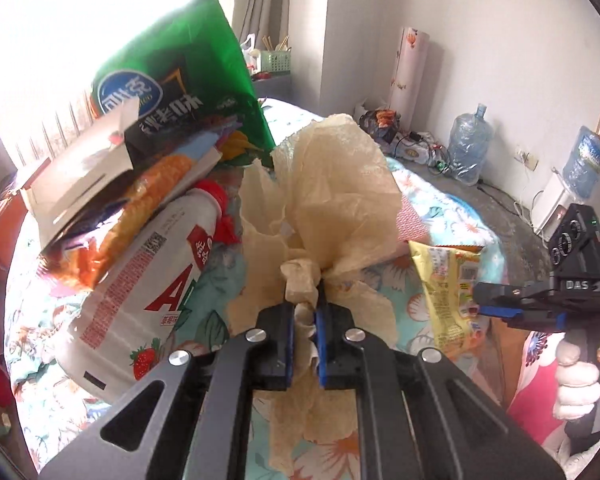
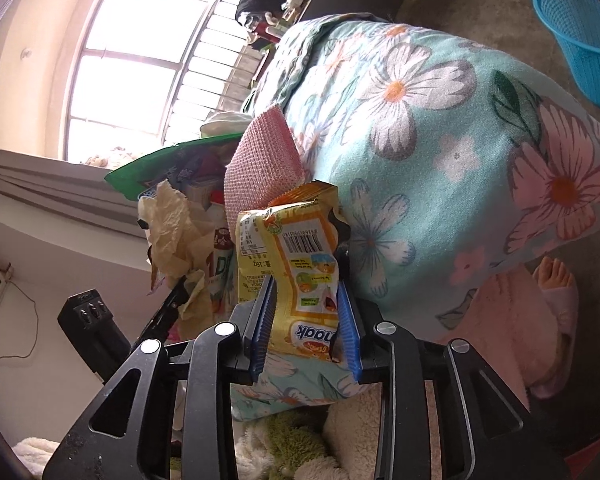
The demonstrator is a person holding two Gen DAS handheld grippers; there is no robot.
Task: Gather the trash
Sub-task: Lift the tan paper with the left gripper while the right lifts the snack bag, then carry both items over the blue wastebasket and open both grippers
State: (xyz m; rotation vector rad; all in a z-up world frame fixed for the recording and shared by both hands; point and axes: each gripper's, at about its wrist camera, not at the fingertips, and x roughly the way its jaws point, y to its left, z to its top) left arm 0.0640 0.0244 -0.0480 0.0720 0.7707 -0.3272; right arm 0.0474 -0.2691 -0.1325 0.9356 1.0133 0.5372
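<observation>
We pinch the crumpled tissue [image 1: 332, 200] in our left gripper [image 1: 305, 320] above the floral blanket [image 2: 440, 120], while our right gripper [image 2: 306, 320], jaws spread, straddles the yellow snack wrapper [image 2: 300, 264] lying lengthwise between them.

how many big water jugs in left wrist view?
2. One blue water jug stands on the floor by the far wall; the second jug sits on the white dispenser to its right. Others may be hidden behind the trash pile.

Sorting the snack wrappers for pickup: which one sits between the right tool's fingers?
The small yellow snack packet with the barcode; the big green bag stands in the pile farther back, beyond the white bottle.
</observation>
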